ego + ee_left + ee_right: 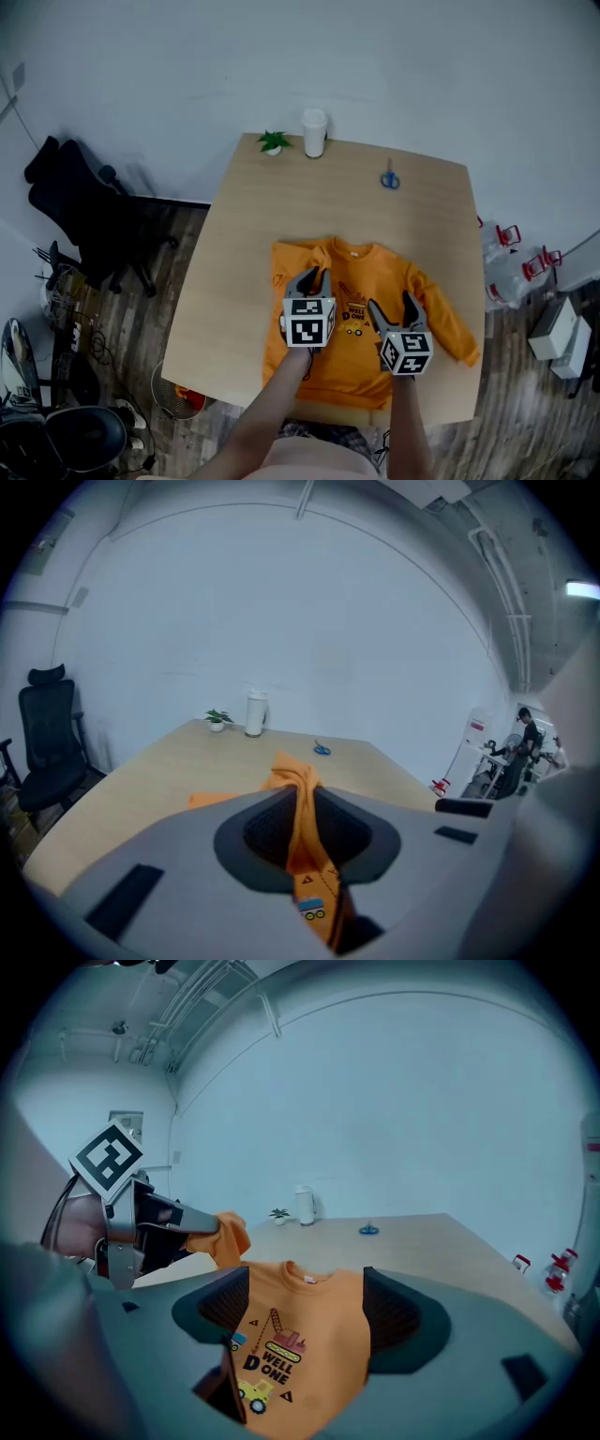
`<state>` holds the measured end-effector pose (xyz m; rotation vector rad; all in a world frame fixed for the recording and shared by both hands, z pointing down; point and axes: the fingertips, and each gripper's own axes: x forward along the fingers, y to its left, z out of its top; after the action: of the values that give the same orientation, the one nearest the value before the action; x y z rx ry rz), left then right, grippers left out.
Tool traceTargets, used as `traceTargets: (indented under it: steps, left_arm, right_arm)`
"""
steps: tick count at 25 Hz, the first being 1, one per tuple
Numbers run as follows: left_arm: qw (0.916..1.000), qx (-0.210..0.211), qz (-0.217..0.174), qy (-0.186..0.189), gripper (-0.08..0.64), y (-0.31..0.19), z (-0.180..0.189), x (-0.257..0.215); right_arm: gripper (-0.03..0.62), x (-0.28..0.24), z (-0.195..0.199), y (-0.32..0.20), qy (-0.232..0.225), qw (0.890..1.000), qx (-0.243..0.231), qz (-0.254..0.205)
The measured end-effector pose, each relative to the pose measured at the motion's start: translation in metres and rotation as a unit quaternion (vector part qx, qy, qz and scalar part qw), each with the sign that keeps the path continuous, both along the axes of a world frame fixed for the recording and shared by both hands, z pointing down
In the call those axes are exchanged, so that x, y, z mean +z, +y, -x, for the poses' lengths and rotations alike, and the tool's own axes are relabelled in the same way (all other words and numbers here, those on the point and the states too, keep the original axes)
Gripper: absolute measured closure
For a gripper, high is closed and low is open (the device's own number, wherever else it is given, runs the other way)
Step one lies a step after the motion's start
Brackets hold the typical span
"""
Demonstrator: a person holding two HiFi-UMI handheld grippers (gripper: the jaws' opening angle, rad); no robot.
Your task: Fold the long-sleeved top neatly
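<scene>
Two grippers hang over the orange top (pixel 361 267), which lies front-up on the table (pixel 281 197). Your head view shows only that your left gripper (pixel 314 275) is narrow. Its own view shows the jaws pinched on a bunched fold of the top. Your right gripper (pixel 305 1283) stands wide apart and grips nothing, with the printed chest beneath it. Its view shows that fold raised.

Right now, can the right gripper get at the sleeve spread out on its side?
Probably yes. The right gripper is open and empty over the front of the top, and the sleeve lies beside it with nothing on it. The left gripper, shut on fabric, is clear of it.
</scene>
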<state>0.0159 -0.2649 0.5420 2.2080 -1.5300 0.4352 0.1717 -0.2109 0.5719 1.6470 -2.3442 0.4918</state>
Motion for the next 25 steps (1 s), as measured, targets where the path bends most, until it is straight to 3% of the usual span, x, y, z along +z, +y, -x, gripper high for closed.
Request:
traceTargets:
  steps: [11,19,25]
  left_arm:
    - [0.994,0.105,0.03,-0.013,0.504,0.022,-0.105,0.037]
    - [0.9864,0.138,0.087,-0.023,0.5,0.024,-0.154,0.092]
    - [0.9793,0.155,0.131,0.002,0.463,0.025,-0.174,0.128]
  right_arm:
    - [0.225,0.01,-0.072,0.014,0.004,0.998,0.061,0.011]
    - [0.225,0.02,-0.099,0.029,0.008,0.996,0.08,0.025]
    - [0.225,0.025,-0.116,0.035,0.005,0.995,0.093,0.029]
